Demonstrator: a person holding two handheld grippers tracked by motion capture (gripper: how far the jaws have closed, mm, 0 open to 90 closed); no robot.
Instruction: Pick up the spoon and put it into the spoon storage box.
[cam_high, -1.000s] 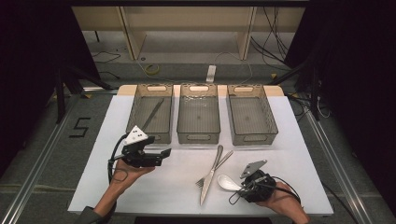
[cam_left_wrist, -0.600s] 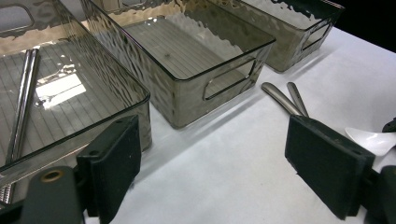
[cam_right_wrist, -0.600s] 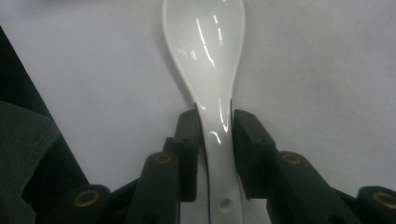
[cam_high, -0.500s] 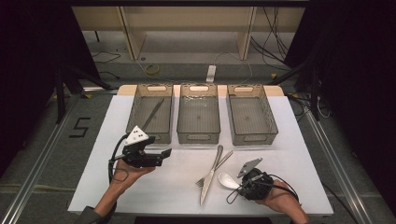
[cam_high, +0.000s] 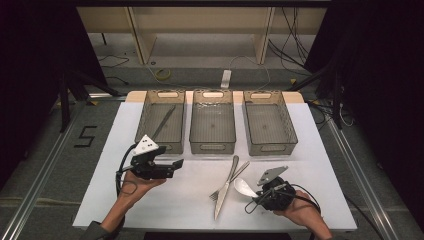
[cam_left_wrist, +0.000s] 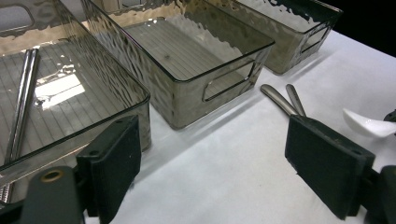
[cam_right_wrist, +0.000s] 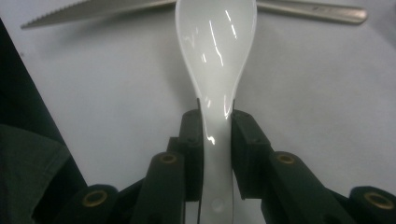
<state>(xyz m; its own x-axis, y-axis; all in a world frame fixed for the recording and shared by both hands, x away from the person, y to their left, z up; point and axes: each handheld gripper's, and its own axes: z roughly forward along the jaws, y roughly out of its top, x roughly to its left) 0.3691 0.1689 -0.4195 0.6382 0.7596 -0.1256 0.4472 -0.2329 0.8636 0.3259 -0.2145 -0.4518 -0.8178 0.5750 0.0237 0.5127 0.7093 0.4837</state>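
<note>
The right gripper (cam_right_wrist: 214, 126) has its jaws pressed onto the handle of a white spoon (cam_right_wrist: 215, 56), bowl pointing away from the claw. In the high view that spoon (cam_high: 245, 188) sits at the near right of the table (cam_high: 320, 165), just right of the fork and knife. Whether it is lifted off the surface or resting on it cannot be told.

Risks, as judged:
- The handle is glossy and narrow, and the pads grip it only near its end. The long unsupported bowl could pivot or slip out in a quick swing.
- The knife (cam_high: 226, 189) and fork (cam_high: 229, 182) lie crossed just beside the bowl; a sideways sweep to the left could knock them.

The left gripper (cam_high: 172, 165) is spread wide and holds nothing, hovering at the near left, in front of the left bin (cam_high: 161, 122), which already holds one long metal utensil (cam_high: 163, 122).

Surroundings: the middle bin (cam_high: 213, 121) and the right bin (cam_high: 266, 122) stand empty at the far side. Their near walls stand between the spoon and any bin floor, so the spoon would need to clear a rim.
</note>
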